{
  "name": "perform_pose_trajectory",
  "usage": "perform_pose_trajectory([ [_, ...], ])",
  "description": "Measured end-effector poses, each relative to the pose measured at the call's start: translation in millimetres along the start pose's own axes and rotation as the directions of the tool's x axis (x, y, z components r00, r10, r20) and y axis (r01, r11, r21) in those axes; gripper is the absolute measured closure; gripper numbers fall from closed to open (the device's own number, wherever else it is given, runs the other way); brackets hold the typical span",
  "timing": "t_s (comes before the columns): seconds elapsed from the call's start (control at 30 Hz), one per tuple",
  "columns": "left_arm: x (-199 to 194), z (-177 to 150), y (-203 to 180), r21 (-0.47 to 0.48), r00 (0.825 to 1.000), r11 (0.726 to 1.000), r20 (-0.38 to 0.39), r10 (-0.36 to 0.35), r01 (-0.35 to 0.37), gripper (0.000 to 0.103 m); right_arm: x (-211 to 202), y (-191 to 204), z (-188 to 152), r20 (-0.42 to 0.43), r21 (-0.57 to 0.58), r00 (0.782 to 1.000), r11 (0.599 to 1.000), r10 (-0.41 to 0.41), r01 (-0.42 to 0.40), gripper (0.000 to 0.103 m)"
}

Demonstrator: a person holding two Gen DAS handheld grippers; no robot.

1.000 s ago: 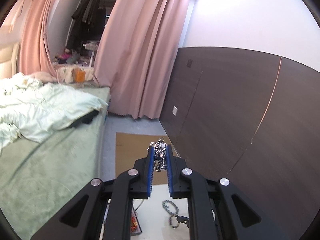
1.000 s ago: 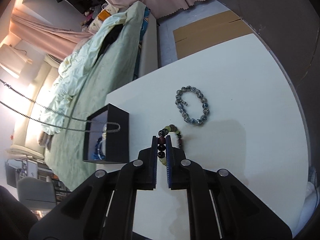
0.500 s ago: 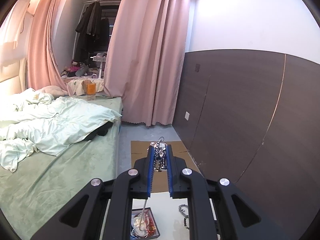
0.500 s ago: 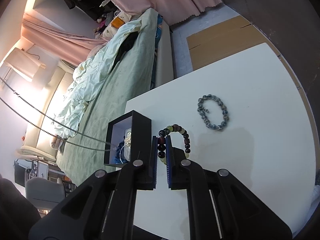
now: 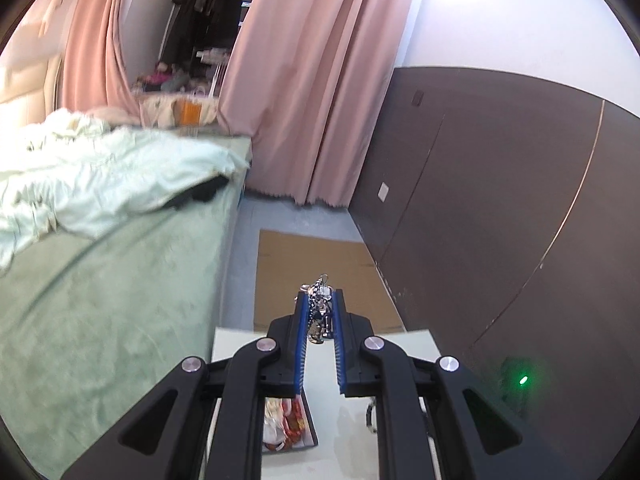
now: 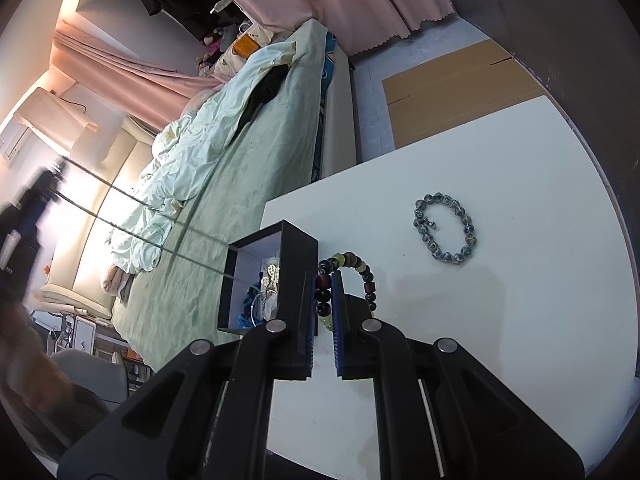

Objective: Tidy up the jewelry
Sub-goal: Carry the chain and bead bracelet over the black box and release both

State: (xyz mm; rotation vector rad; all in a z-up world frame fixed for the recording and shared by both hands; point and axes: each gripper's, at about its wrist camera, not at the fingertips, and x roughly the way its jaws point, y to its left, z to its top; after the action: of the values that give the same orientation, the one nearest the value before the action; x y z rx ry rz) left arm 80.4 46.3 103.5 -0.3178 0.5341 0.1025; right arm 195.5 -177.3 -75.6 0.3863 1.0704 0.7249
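Observation:
My left gripper (image 5: 320, 300) is shut on a silver chain necklace (image 5: 320, 312), held high above the white table (image 5: 352, 440). In the right wrist view the chain (image 6: 152, 216) runs taut from the left gripper (image 6: 28, 204) down into the black jewelry box (image 6: 298, 264). The box also shows in the left wrist view (image 5: 310, 428), holding red and pale jewelry. My right gripper (image 6: 323, 280) is shut on a multicoloured bead bracelet (image 6: 356, 266) just right of the box. A grey bead bracelet (image 6: 446, 229) lies on the table (image 6: 520, 320) to the right.
A green bed (image 5: 100, 300) stands left of the table. A dark wall panel (image 5: 500, 220) runs along the right. Flat cardboard (image 5: 316, 276) lies on the floor beyond the table's far edge. Pink curtains (image 5: 304, 80) hang behind.
The left gripper has tilted downward with the chain, bringing the table and box more into view. The right gripper has carried the bead bracelet closer beside the box.

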Motion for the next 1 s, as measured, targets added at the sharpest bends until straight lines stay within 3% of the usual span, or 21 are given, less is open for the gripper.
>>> perform_pose_trajectory([
  [0.27, 49, -55, 25, -0.066, 0.994, 0.998, -0.109, -0.024, 0.017, 0.096, -4, 6, 4, 0.056, 0.01, 0.998, 0.999, 0.037, -0.038, 0.094],
  [0.47, 65, -72, 37, -0.081, 0.987, 0.996, -0.15, -0.052, 0.04, 0.095, -1, 15, 6, 0.076, 0.01, 0.994, 0.997, 0.072, -0.073, 0.094],
  [0.5, 66, -73, 42, -0.091, 0.987, 0.995, -0.154, -0.05, 0.036, 0.091, 0, 17, 6, 0.075, 0.007, 0.994, 0.997, 0.076, -0.077, 0.094],
  [0.57, 66, -73, 50, -0.113, 0.987, 0.993, -0.156, -0.041, 0.024, 0.055, 4, 23, 5, 0.074, -0.006, 0.993, 0.996, 0.091, -0.091, 0.094],
  [0.6, 64, -73, 55, -0.126, 0.989, 0.992, -0.145, -0.035, 0.016, 0.021, 5, 25, 5, 0.075, -0.011, 0.993, 0.995, 0.095, -0.095, 0.094],
  [0.63, 58, -72, 61, -0.138, 0.994, 0.99, -0.104, -0.031, 0.017, 0.009, 7, 29, 4, 0.075, -0.018, 0.992, 0.995, 0.104, -0.103, 0.094],
  [0.7, 51, -70, 68, -0.136, 0.998, 0.991, -0.068, -0.015, 0.005, 0.008, 11, 34, 3, 0.068, -0.024, 0.99, 0.992, 0.124, -0.123, 0.094],
  [1.0, 50, -64, 102, -0.195, 0.995, 0.979, -0.089, 0.05, -0.066, 0.008, 33, 64, -3, 0.047, -0.061, 0.976, 0.976, 0.213, -0.21, 0.094],
])
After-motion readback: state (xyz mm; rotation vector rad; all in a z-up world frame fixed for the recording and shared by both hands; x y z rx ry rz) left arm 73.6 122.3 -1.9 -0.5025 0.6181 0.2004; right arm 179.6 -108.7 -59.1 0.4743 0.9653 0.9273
